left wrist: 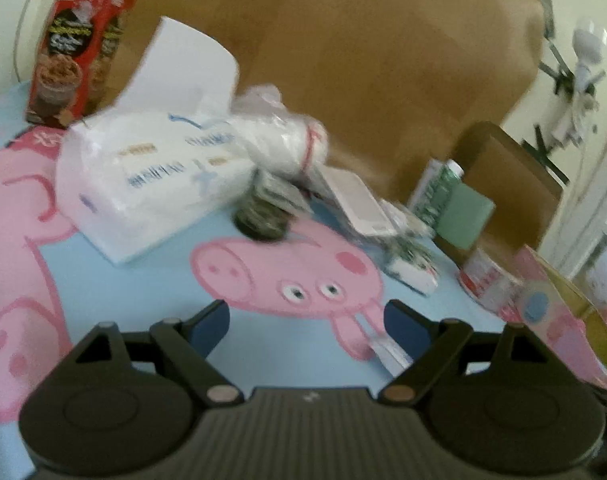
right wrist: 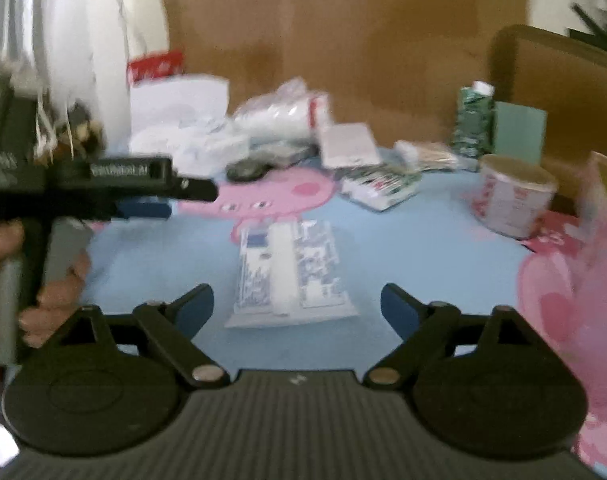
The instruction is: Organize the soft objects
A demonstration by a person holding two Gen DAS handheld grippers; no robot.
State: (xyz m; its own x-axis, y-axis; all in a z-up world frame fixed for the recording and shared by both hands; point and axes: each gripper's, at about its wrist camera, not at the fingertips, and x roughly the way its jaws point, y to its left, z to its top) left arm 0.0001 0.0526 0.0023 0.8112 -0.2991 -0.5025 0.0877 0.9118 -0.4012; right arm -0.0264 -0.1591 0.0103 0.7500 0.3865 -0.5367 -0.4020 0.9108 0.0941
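Note:
A white tissue pack [left wrist: 151, 176] with blue print lies on the light blue pig-print mat [left wrist: 175, 280], with a clear bag of white soft goods [left wrist: 283, 136] leaning on it. My left gripper [left wrist: 305, 330] is open and empty, low over the mat in front of them. In the right wrist view a flat blue-and-white packet [right wrist: 289, 272] lies on the mat just ahead of my open, empty right gripper [right wrist: 297, 308]. The left gripper [right wrist: 143, 196] shows at the left of that view, held in a hand. The tissue pack [right wrist: 199, 144] and clear bag [right wrist: 279, 116] lie farther back.
A red box [left wrist: 79, 48] stands at the back left. A brown cardboard wall [left wrist: 343, 60] runs behind the pile. A dark round object [left wrist: 259, 220], a white card [left wrist: 359, 200], a green carton [right wrist: 473, 120], a printed tub [right wrist: 511, 196] and small packets [right wrist: 379, 184] lie around.

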